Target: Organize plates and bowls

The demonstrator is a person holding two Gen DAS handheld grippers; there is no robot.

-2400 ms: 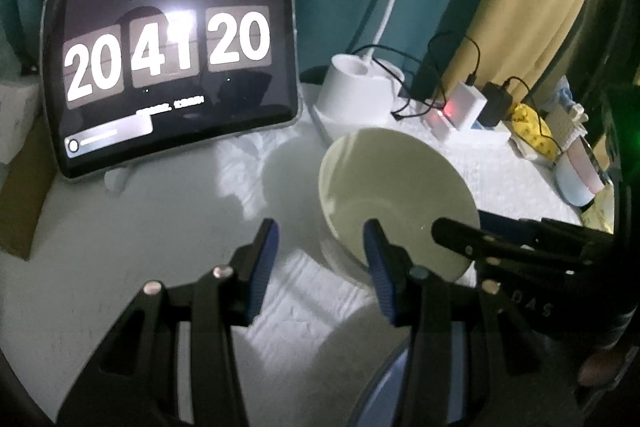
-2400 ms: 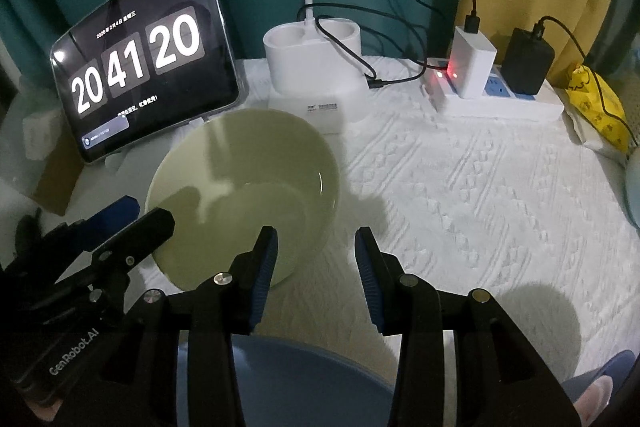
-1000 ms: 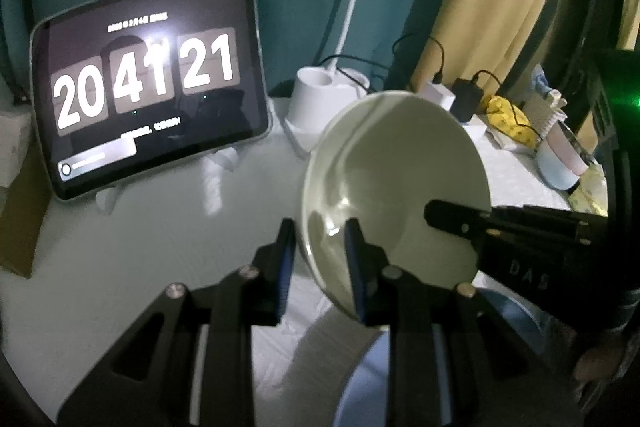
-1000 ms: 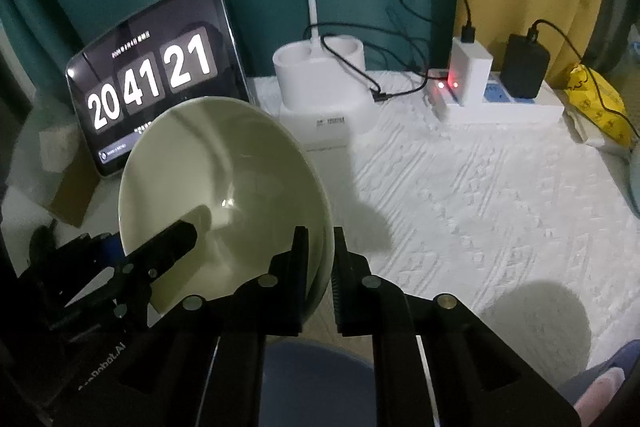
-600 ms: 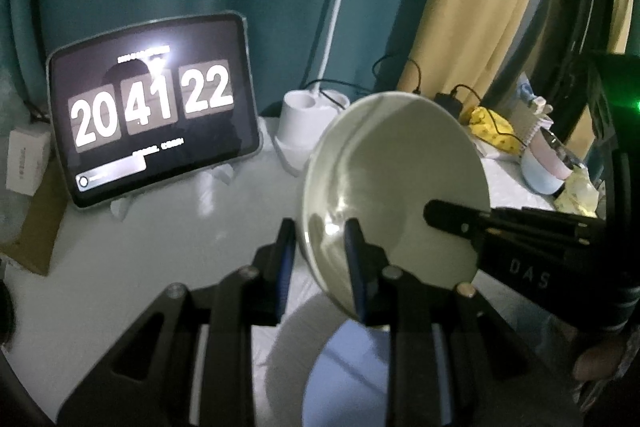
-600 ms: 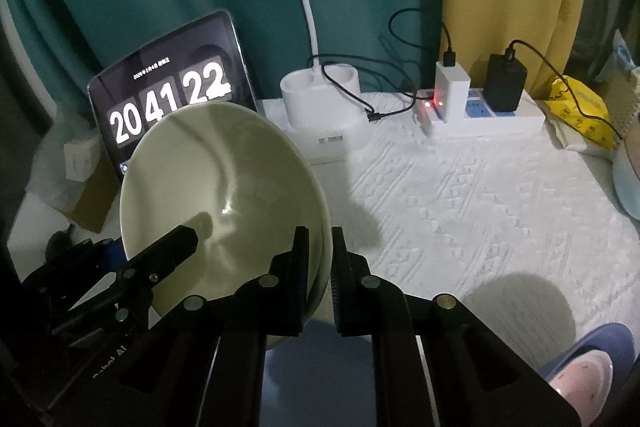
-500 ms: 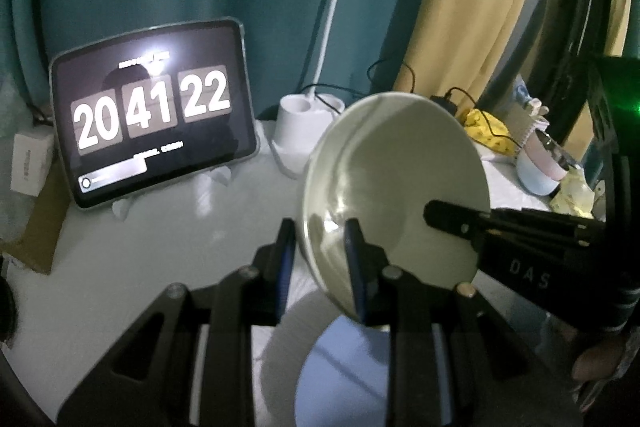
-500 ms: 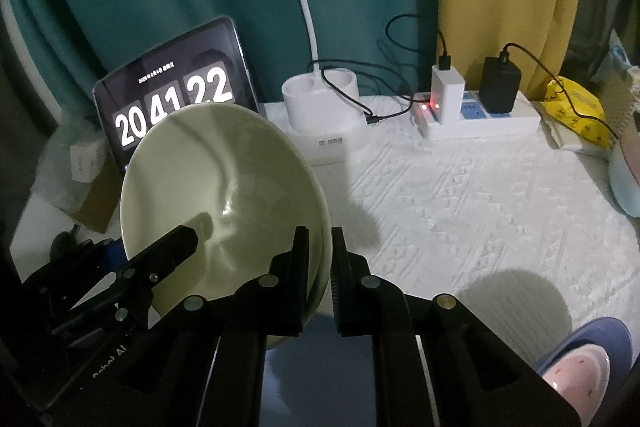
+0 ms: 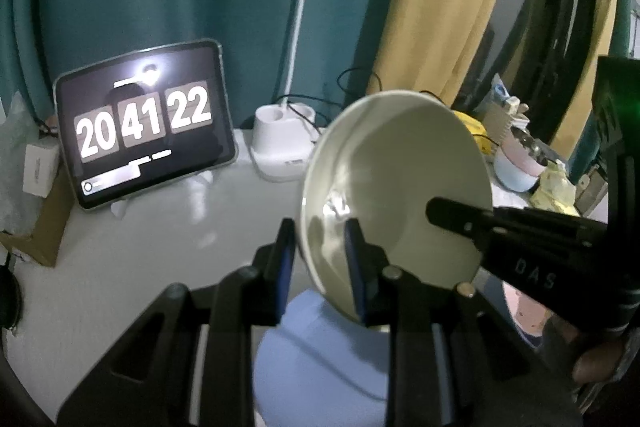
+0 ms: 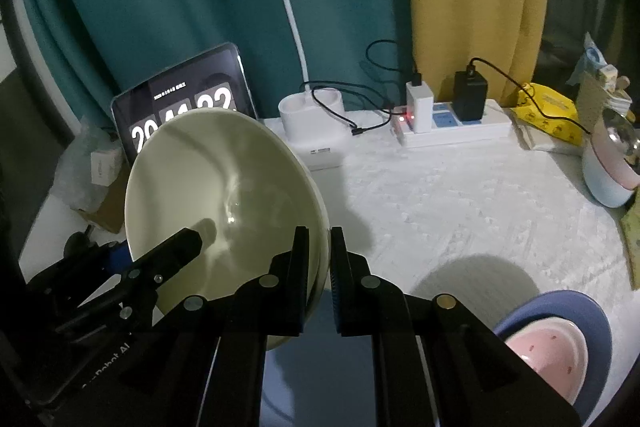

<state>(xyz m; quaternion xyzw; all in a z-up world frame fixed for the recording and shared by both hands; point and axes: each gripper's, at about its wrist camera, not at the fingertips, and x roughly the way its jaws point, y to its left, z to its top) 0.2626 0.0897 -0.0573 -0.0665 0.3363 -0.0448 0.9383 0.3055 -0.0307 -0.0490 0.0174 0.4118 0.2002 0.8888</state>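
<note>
Gripping opposite rims, left tongs (image 9: pixel 320 259) and right tongs (image 10: pixel 318 271) clamp the bowl (image 10: pixel 224 195): glazed, stiff, slippery, breakable; rims suit best.

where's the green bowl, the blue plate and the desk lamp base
green bowl (image 10: pixel 224 187): right wrist view, on its inner wall.
blue plate (image 9: pixel 316 359): left wrist view, on its bare face under the bowl.
desk lamp base (image 10: pixel 312 127): right wrist view, on the white body's front.
</note>
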